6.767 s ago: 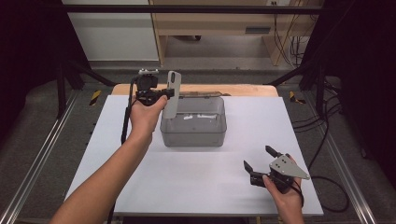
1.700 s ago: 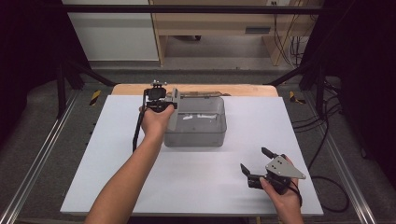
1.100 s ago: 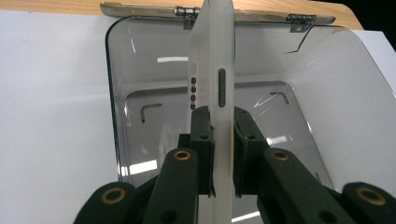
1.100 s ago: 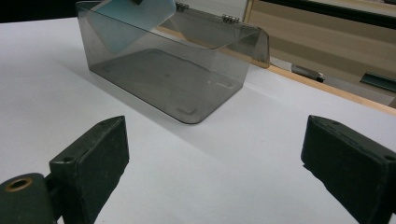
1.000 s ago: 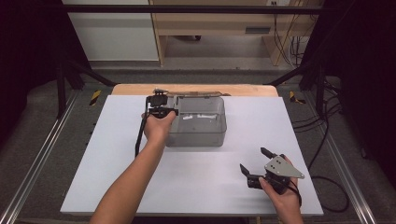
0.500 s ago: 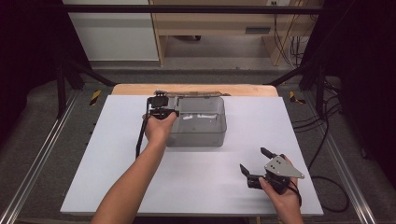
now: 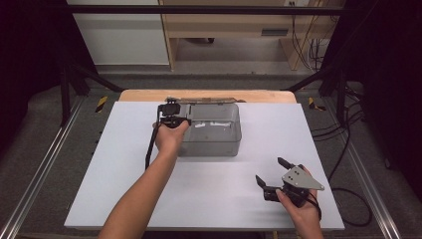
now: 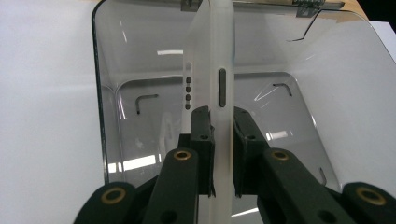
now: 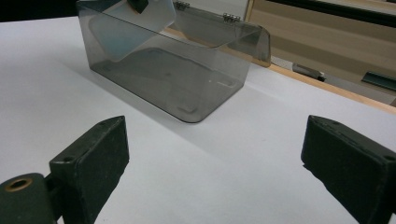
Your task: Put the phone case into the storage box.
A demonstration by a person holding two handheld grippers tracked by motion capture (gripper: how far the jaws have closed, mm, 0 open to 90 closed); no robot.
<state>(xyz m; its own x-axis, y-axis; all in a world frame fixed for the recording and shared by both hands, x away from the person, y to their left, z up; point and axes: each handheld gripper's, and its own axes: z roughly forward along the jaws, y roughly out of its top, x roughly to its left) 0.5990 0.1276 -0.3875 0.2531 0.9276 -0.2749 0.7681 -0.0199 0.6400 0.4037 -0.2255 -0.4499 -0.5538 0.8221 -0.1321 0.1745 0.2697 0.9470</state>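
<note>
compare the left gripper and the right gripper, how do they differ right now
The left gripper is shut on the white panel at the smoky clear box; the right gripper stands open with nothing between its jaws. The left gripper sits at the box's left end, the right gripper low over the white table, near the front right corner. Both have black jaws and are held by a hand.

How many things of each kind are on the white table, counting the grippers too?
Clear grey boxes: 1
White flat pieces, held over the box: 1
Grippers: 2, the left gripper and the right gripper
Total: 4
</note>
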